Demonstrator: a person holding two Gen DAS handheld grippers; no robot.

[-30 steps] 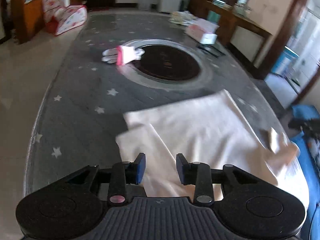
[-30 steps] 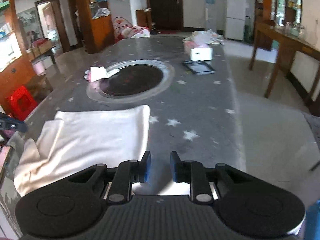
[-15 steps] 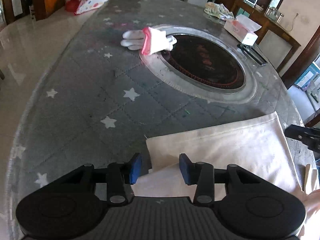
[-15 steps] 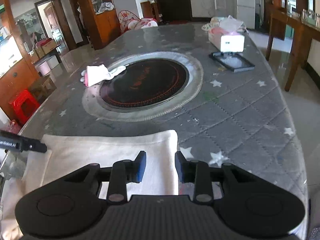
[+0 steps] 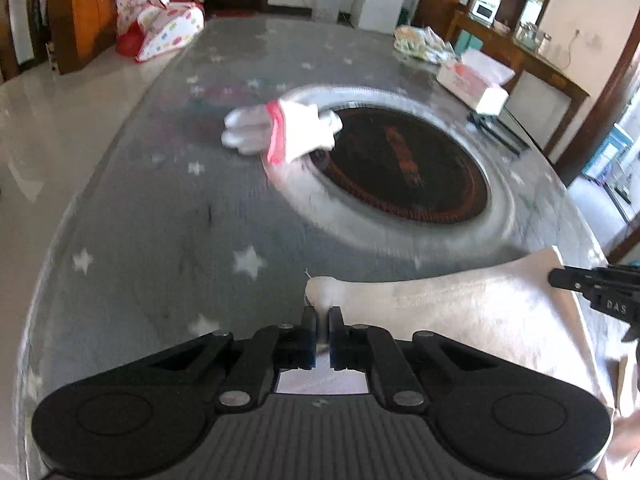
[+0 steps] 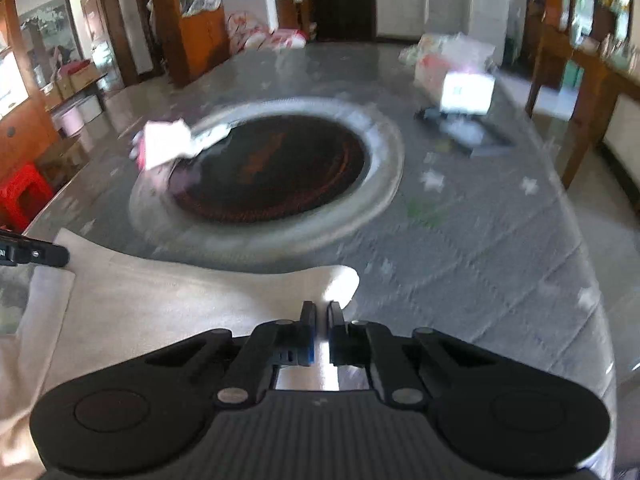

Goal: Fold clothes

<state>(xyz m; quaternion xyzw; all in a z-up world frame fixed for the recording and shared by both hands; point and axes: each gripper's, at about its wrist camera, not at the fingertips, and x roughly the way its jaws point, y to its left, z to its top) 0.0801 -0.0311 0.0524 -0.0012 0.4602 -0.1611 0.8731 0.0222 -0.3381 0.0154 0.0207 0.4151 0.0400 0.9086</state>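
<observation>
Cloth (image 5: 460, 312), cream and thin, lies at the near end of the table (image 5: 160, 240), filling the lower right of the left wrist view and the lower left of the right wrist view. Each far corner is pinched: the left gripper (image 5: 322, 316) has its jaws pressed together on the corner at lower centre of its frame, and the right gripper (image 6: 321, 312) is clamped the same way on the opposite corner, which bulges up just past its fingertips. Between the two, the far edge sags in a shallow curve, so I judge it light, limp and without any stiffness of its own; it will drape wherever it is unsupported. It looks matte, not slippery, and nothing about it is fragile. Corners are the sensible places to grip, since a hold in the middle would only bunch it. With both held apart, the edge should stay fairly straight; let them drift together and it will droop and wrinkle. A white glove (image 5: 280, 132) lies by the dark round inset (image 5: 400, 168) at mid-table, well clear.
</observation>
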